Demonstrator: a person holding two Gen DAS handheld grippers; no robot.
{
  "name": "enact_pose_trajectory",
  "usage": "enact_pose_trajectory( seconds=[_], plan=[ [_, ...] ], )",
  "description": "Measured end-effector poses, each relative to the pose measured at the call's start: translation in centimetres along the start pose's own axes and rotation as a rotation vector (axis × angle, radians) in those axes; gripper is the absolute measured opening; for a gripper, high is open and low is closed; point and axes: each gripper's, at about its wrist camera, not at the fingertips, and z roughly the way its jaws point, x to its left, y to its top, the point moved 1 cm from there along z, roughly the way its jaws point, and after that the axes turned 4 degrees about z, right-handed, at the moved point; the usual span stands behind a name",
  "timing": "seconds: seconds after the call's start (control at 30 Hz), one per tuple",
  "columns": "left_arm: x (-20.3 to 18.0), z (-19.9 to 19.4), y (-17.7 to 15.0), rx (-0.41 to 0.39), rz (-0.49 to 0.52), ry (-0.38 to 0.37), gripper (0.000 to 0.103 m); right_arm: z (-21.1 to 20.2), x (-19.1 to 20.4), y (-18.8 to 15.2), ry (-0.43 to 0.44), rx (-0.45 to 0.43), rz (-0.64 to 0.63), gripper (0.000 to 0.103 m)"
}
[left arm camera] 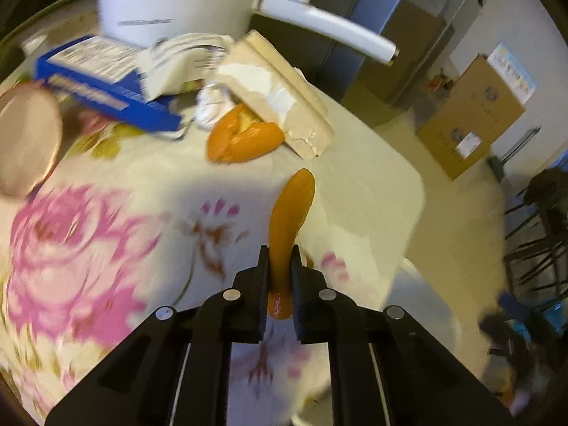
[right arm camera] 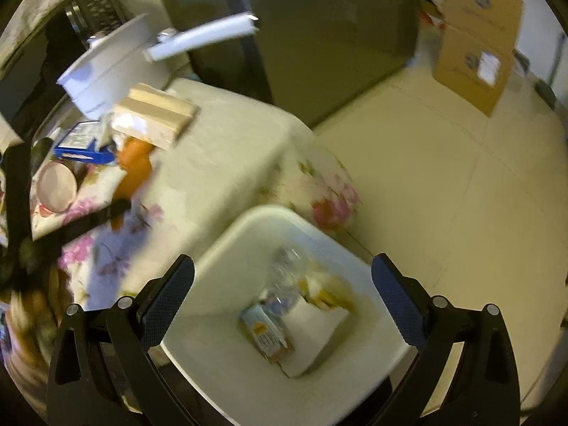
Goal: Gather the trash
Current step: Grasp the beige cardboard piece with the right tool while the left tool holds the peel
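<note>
Left hand-held gripper (left arm camera: 279, 277) clamping orange peel (left arm camera: 291, 220), table edge (left arm camera: 408, 191) beside white bin (right arm camera: 248, 372)

1. A strip of peel (left arm camera: 287, 234) stands between the left gripper's (left arm camera: 279, 266) jaws and reaches forward past them, over the table (left arm camera: 372, 163).
2. Ahead of it lie more peel (left arm camera: 245, 138) and a torn carton (left arm camera: 284, 99) leaning over it; a flat box (left arm camera: 106, 81) is ahead-left.
3. The bin (right arm camera: 220, 372) lies below the right gripper (right arm camera: 282, 284), with trash (right arm camera: 294, 316) inside, beside the table's corner.
</note>
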Motion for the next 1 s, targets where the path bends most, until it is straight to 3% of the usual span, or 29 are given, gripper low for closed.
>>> enact_pose_trajectory(
  seconds=[0.13, 0.3, 0.4, 0.53, 0.77, 0.9, 0.93, 0.97, 1.0],
  plan=[
    [2.1, -5.0, -1.8, -0.072, -0.084, -0.047, 0.010, 1.1, 3.8, 3.9, 0.067, -0.062, -0.079, 0.096],
    [4.9, -10.6, -2.2, -0.197, -0.154, -0.087, 0.011, 4.4, 10.5, 7.7, 0.163, -0.080, -0.303, 0.096],
    [5.7, -11.4, -1.9, -0.221, -0.186, -0.099, 0.011, 7.3, 14.0, 8.9, 0.201, -0.034, -0.405, 0.096],
    [6.8, -11.5, -1.5, -0.219, -0.205, -0.096, 0.011, 9.2, 16.2, 10.3, 0.250, -0.051, -0.453, 0.096],
    [8.2, -11.4, -1.0, -0.215, -0.233, -0.115, 0.011, 13.7, 17.2, 11.8, 0.260, 0.021, -0.503, 0.096],
    [8.0, -11.1, -0.7, -0.206, -0.227, -0.120, 0.011, 14.4, 17.3, 12.0, 0.301, 0.004, -0.500, 0.095],
    [8.0, -11.0, -0.7, -0.206, -0.227, -0.120, 0.011, 14.4, 17.2, 12.1, 0.317, 0.010, -0.488, 0.085],
    [8.0, -10.9, -0.6, -0.207, -0.227, -0.120, 0.011, 14.6, 17.1, 12.1, 0.337, 0.027, -0.479, 0.066],
    [8.0, -10.9, -0.6, -0.208, -0.228, -0.120, 0.011, 14.8, 17.0, 12.2, 0.341, 0.034, -0.479, 0.056]
  ],
)
